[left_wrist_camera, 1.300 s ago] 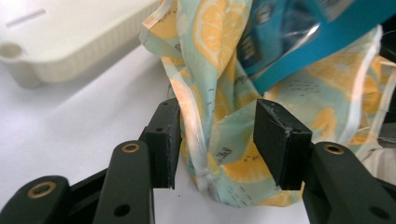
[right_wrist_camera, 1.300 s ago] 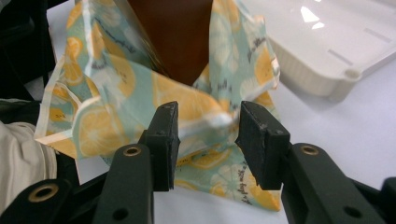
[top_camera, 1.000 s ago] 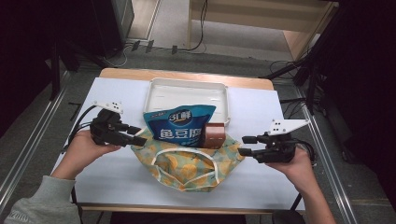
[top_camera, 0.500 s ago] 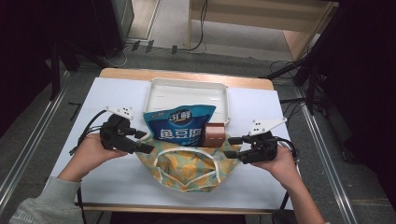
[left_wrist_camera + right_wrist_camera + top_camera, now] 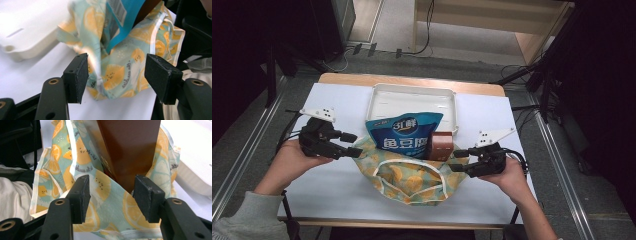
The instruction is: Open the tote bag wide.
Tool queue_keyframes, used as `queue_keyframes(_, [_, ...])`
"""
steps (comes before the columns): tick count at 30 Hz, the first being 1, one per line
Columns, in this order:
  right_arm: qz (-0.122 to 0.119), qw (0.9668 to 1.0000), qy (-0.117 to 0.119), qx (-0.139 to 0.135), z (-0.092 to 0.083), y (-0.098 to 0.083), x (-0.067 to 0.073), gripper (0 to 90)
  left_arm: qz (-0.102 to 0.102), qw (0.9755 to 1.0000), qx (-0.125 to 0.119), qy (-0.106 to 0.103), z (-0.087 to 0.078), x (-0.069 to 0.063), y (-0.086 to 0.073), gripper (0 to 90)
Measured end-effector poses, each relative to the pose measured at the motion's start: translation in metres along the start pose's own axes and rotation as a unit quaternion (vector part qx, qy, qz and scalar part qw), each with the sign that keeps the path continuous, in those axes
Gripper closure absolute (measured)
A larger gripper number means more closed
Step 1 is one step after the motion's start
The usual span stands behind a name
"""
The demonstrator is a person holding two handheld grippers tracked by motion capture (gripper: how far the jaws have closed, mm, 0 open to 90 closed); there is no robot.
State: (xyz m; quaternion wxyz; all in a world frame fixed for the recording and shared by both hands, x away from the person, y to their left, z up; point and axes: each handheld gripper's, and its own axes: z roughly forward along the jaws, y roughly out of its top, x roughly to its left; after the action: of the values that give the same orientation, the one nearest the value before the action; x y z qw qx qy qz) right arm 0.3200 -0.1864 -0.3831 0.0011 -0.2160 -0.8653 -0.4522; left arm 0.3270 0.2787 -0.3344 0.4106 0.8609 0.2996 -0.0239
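Two forearms reach in from the near edge of the white table (image 5: 337, 190), hands level and pointing inward at the orange-print cloth bag (image 5: 414, 175) in the middle. Just behind it sits the white tray (image 5: 412, 97). A blue snack packet (image 5: 404, 137) and a brown box (image 5: 443, 146) stand in the bag. The left gripper (image 5: 354, 145) has just been opening; its jaws stand spread, the bag's corner between them unpressed. The right gripper (image 5: 458, 160) is parted too, and its own view shows cloth and box past the pads. Bare table lies on both sides.
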Motion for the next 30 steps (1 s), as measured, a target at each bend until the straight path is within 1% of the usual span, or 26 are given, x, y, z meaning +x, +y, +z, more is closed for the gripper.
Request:
queue_keyframes(3, [0.0, 1.0, 0.001, 0.0, 0.0, 0.0, 0.0, 48.0, -0.001, 1.0, -0.002, -0.002, -0.003, 0.0, -0.001, 36.5])
queue_keyframes(5, [0.001, 1.0, 0.002, 0.001, 0.0, 0.0, 0.0, 48.1, 0.004, 0.9999, 0.003, -0.01, 0.001, -0.003, -0.002, 36.5])
queue_keyframes(7, [-0.001, 1.0, 0.003, 0.002, 0.002, 0.001, -0.001, 48.1, 0.007, 0.9998, 0.009, -0.017, 0.008, -0.005, -0.001, 36.5])
queue_keyframes(8, [-0.001, 1.0, 0.003, 0.002, 0.002, 0.001, -0.001, 48.1, 0.008, 0.9996, 0.015, -0.023, 0.015, -0.006, -0.001, 36.5])
queue_keyframes(9, [-0.001, 1.0, 0.003, 0.002, 0.003, 0.001, 0.0, 48.1, 0.008, 0.9994, 0.021, -0.026, 0.02, -0.007, -0.001, 36.3])
queue_keyframes(10, [-0.001, 1.0, 0.005, 0.002, 0.004, 0.001, 0.0, 48.0, 0.008, 0.999, 0.027, -0.035, 0.03, -0.008, -0.001, 36.1])
queue_keyframes(11, [-0.001, 1.0, 0.005, 0.002, 0.004, 0.001, 0.0, 48.0, 0.008, 0.999, 0.027, -0.035, 0.03, -0.008, -0.001, 35.9])
queue_keyframes(12, [-0.002, 1.0, 0.006, 0.002, 0.004, 0.0, 0.0, 47.9, 0.006, 0.9987, 0.033, -0.039, 0.038, -0.008, -0.002, 35.9])
queue_keyframes(15, [0.0, 1.0, 0.007, 0.002, 0.004, -0.002, 0.001, 47.2, 0.003, 0.9981, 0.04, -0.046, 0.048, -0.007, -0.004, 35.8])
queue_keyframes(17, [-0.001, 1.0, 0.01, 0.001, 0.004, -0.003, 0.002, 45.8, 0.007, 0.9977, 0.05, -0.045, 0.058, -0.007, -0.005, 35.7])
queue_keyframes(20, [0.0, 0.9999, 0.013, 0.0, 0.005, -0.004, 0.002, 45.1, 0.01, 0.9976, 0.055, -0.041, 0.062, -0.007, -0.005, 35.9])
queue_keyframes(21, [-0.002, 0.9999, 0.013, 0.003, 0.007, -0.004, 0.003, 45.9, 0.009, 0.9978, 0.053, -0.04, 0.066, -0.005, -0.006, 38.6])
queue_keyframes(23, [-0.001, 0.9999, 0.013, 0.004, 0.008, -0.005, 0.003, 47.1, 0.006, 0.9976, 0.056, -0.04, 0.068, -0.004, -0.007, 46.0])
queue_keyframes(24, [-0.001, 0.9999, 0.014, 0.007, 0.011, -0.006, 0.002, 48.5, 0.002, 0.9974, 0.059, -0.04, 0.07, -0.003, -0.009, 46.0])
queue_keyframes(25, [0.0, 0.9998, 0.014, 0.014, 0.015, -0.009, 0.002, 54.6, 0.0, 0.9971, 0.064, -0.041, 0.072, -0.002, -0.012, 56.0])
queue_keyframes(26, [0.001, 0.9998, 0.015, 0.016, 0.017, -0.009, 0.002, 59.9, -0.005, 0.997, 0.066, -0.038, 0.073, -0.003, -0.013, 61.0])
queue_keyframes(27, [0.001, 0.9998, 0.015, 0.016, 0.017, -0.009, 0.002, 59.9, -0.005, 0.997, 0.066, -0.038, 0.073, -0.003, -0.013, 65.3])
queue_keyframes(28, [0.002, 0.9996, 0.018, 0.02, 0.019, -0.01, 0.002, 65.2, -0.01, 0.997, 0.068, -0.034, 0.074, -0.003, -0.016, 65.3])
queue_keyframes(29, [0.003, 0.9995, 0.018, 0.025, 0.02, -0.011, 0.003, 72.9, -0.013, 0.9971, 0.067, -0.035, 0.074, -0.002, -0.017, 72.2])
queue_keyframes(30, [0.012, 0.9993, 0.019, 0.029, 0.022, -0.012, 0.004, 83.6, -0.014, 0.997, 0.065, -0.039, 0.074, -0.002, -0.02, 83.4])
